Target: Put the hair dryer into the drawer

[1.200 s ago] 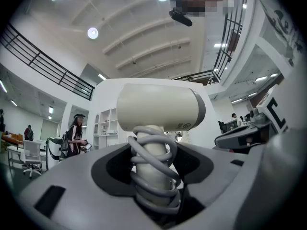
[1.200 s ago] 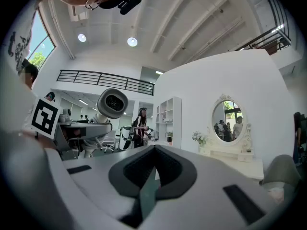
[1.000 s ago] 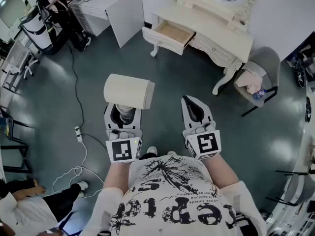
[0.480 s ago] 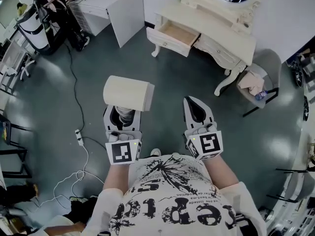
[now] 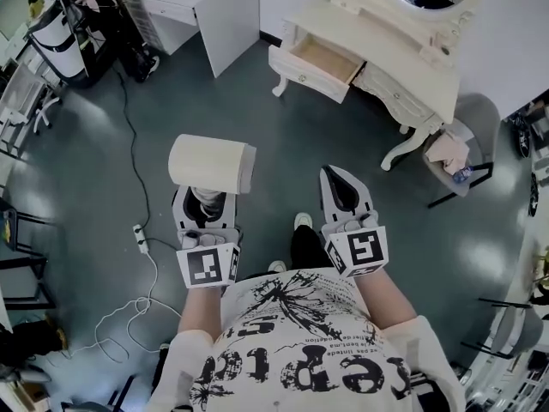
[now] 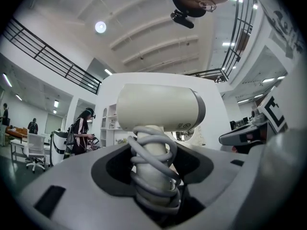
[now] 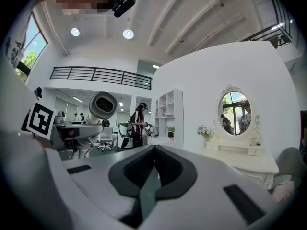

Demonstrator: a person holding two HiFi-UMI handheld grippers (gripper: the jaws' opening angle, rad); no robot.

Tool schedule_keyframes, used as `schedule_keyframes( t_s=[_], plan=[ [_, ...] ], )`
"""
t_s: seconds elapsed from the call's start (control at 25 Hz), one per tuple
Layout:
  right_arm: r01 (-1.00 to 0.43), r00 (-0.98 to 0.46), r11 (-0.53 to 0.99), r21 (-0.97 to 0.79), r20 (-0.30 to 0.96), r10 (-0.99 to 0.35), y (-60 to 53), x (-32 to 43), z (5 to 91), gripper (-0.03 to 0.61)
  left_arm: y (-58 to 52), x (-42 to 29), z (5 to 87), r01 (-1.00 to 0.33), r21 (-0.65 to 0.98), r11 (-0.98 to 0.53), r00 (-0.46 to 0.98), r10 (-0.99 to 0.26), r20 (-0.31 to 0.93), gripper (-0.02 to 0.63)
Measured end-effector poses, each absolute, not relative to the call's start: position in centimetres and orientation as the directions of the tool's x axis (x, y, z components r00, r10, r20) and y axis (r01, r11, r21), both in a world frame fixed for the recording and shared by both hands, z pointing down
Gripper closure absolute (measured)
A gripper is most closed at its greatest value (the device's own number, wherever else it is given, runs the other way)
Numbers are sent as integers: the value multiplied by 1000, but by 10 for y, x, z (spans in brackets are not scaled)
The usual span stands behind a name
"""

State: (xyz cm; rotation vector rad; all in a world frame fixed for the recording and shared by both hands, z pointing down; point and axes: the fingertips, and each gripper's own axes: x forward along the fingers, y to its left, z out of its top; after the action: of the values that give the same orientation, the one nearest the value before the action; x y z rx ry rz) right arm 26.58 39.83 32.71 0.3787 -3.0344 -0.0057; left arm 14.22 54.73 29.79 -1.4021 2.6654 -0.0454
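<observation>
The cream hair dryer stands upright on its handle, and my left gripper is shut on that handle. In the left gripper view the grey cord is coiled round the handle between the jaws, with the hair dryer's barrel above them. My right gripper is level beside it, shut, with nothing held; its jaws meet at the tip. The open drawer of the white dressing table lies ahead at the upper right, some way from both grippers.
A chair with clothes on it stands right of the dressing table. A white desk is at the upper left. A cable and power strip lie on the floor at the left. A person stands at the far left.
Both grippers have moved forward across the floor with the hair dryer still held. A foot has stepped forward between them. The seated person at the lower left has left the view.
</observation>
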Motion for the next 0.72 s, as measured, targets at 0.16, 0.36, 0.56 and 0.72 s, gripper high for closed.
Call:
schedule_keyframes(
  t_s=[0.16, 0.36, 0.56, 0.72],
  plan=[
    [-225, -971, 974, 4, 80, -225, 374, 238, 335, 561, 526, 116, 308, -810, -58, 584, -579, -811, -85, 365],
    [-196, -978, 981, -15, 71, -194, 315, 187, 343, 561, 473, 73, 311, -791, -85, 606, -600, -796, -83, 364],
    [-166, -985, 986, -7, 56, -166, 235, 131, 334, 561, 394, 20, 298, -780, -93, 619, -611, -785, -103, 365],
    [-194, -981, 981, 7, 25, -194, 160, 95, 324, 561, 322, -17, 290, -792, -102, 602, -590, -798, -122, 365]
  ],
)
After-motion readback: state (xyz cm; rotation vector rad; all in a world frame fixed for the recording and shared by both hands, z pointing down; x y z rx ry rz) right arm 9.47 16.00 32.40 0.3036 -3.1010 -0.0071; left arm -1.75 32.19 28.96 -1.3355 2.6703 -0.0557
